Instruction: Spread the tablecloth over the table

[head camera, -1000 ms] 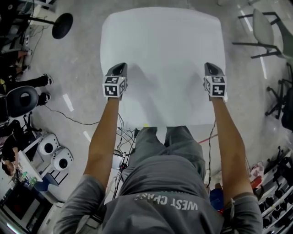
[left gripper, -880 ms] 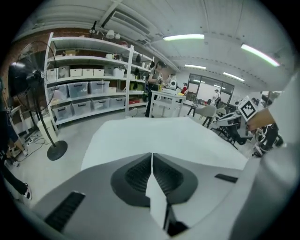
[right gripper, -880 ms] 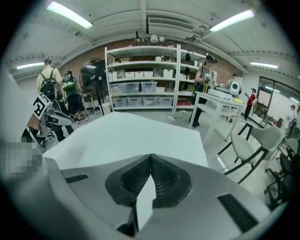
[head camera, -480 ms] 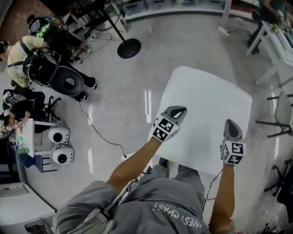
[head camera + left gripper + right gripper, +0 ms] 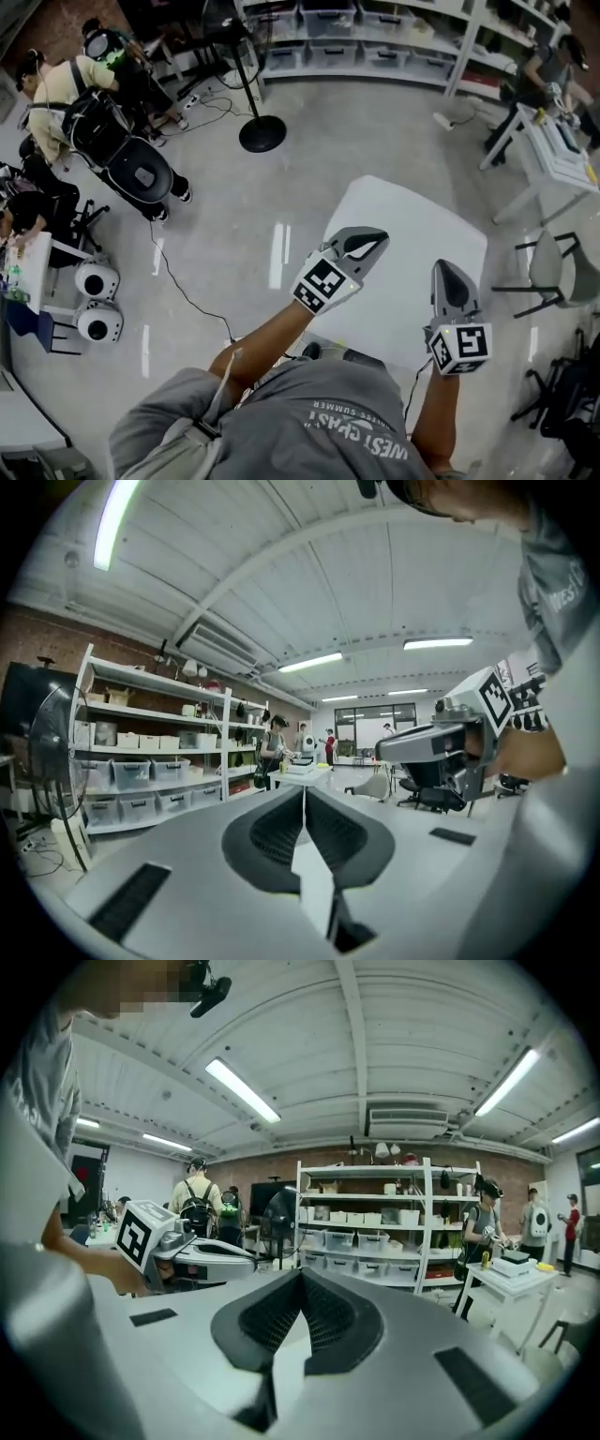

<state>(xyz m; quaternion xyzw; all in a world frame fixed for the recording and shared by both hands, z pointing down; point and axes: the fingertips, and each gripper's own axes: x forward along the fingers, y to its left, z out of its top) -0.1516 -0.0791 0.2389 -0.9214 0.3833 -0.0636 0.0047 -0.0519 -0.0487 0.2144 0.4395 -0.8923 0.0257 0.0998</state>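
Observation:
The white tablecloth [image 5: 412, 248] stretches away from both grippers above the floor; the table under it is hidden. My left gripper [image 5: 367, 242] is raised and shut on the cloth's near edge. A white strip of tablecloth [image 5: 314, 883] shows pinched between its jaws in the left gripper view. To the right, my right gripper [image 5: 446, 274] is also lifted and shut on the cloth. A fold of tablecloth [image 5: 286, 1363] sits between its pads in the right gripper view. Both grippers point nearly level, side by side. Each one sees the other: right gripper [image 5: 441, 752], left gripper [image 5: 192, 1251].
A fan on a round black base [image 5: 262, 132] stands on the floor ahead. Shelves with storage bins [image 5: 356, 42] line the far wall. People sit at the left [image 5: 61, 89]. A chair [image 5: 553, 272] and a white table [image 5: 553, 150] stand at the right. Cables [image 5: 178, 281] cross the floor.
Both grippers have risen high with the cloth's edge still pinched, lifting it. The head view has swung up and left, and now takes in more of the room.

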